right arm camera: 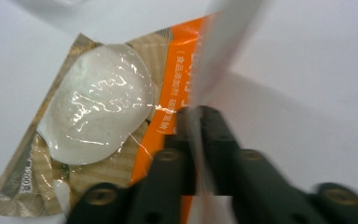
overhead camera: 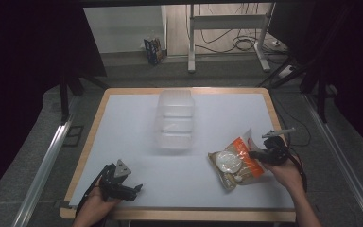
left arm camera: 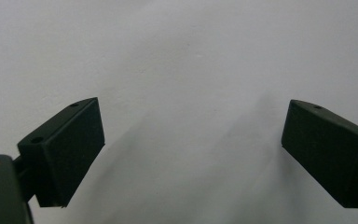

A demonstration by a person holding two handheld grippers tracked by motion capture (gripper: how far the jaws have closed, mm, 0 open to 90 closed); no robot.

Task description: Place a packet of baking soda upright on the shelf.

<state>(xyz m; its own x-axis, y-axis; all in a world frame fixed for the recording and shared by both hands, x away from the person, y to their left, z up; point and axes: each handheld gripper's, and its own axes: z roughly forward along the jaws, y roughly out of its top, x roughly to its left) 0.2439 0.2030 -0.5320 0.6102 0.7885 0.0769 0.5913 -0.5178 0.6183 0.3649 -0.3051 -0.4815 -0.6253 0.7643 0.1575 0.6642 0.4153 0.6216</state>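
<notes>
From the high view, the right gripper (overhead camera: 259, 154) pinches the near edge of an orange-and-tan clear-windowed plastic food packet (overhead camera: 234, 163), with a clear lidded plastic container (overhead camera: 175, 119) well beyond it on the white table (overhead camera: 123, 123). In the left gripper view, the left gripper (left arm camera: 191, 149) stands wide apart over bare tabletop. In the right gripper view, the jaws clamp the packet's white seam; its orange band carries small white characters too blurred to read.

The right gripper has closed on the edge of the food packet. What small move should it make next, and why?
Probably lift the packet a little and carry it toward the clear plastic container. The right gripper has its jaws shut on the packet's edge, the packet still lies on the table, and the container stands open farther back to the left. The left gripper is open and holds nothing.
</notes>
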